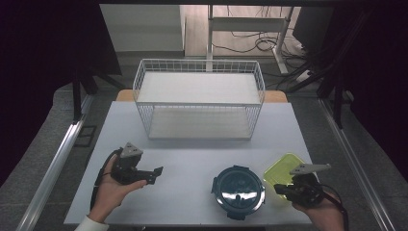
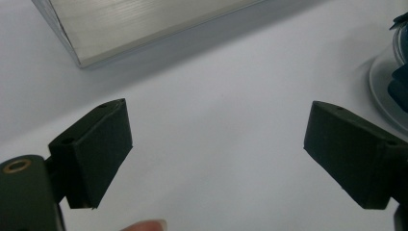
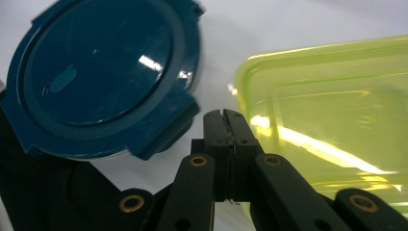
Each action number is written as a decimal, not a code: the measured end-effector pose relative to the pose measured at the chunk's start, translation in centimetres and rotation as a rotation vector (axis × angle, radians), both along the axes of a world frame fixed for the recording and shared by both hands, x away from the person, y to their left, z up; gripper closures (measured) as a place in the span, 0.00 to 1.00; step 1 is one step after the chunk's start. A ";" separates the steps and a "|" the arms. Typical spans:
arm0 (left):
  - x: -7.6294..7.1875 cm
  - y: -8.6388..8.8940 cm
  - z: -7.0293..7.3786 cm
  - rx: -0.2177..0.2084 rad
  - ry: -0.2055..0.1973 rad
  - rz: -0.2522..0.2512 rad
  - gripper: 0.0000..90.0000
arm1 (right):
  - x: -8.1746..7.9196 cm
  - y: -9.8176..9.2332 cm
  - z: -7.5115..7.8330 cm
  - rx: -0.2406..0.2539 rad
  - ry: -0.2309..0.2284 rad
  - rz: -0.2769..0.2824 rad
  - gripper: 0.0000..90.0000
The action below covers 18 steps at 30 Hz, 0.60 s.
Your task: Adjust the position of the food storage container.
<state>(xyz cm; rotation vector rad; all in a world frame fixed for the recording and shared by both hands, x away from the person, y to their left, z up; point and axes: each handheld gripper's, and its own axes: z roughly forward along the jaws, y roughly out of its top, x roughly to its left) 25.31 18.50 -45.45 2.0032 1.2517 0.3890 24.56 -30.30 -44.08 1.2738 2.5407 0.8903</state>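
On the surface (image 1: 192, 144), the wire basket (image 1: 199, 98) stands at the far middle, the round container (image 1: 238, 191) lies near the front edge right of centre, and the square container (image 1: 283, 174) sits just beside it on the right.

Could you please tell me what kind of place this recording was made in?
Probably a lab or test room, not a kitchen: a white table holding a wire basket, dark curtains at the sides, and cables on the floor behind.

beyond my white table (image 1: 192, 168) stands a wire basket (image 1: 199, 98); behind the basket, grey floor (image 1: 159, 60), a desk frame (image 1: 250, 29), loose cables (image 1: 250, 43).
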 end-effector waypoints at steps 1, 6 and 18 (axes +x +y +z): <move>0.0 0.0 0.0 0.001 -0.002 0.000 0.10 | 0.0 0.3 -0.2 -0.006 0.009 0.009 0.98; -0.1 -0.1 0.0 0.004 -0.004 -0.003 0.10 | 0.0 1.3 -0.8 -0.036 0.035 0.030 0.98; -0.3 -0.3 0.0 0.014 -0.005 -0.014 0.10 | 0.1 2.5 -1.7 -0.093 0.113 0.045 0.98</move>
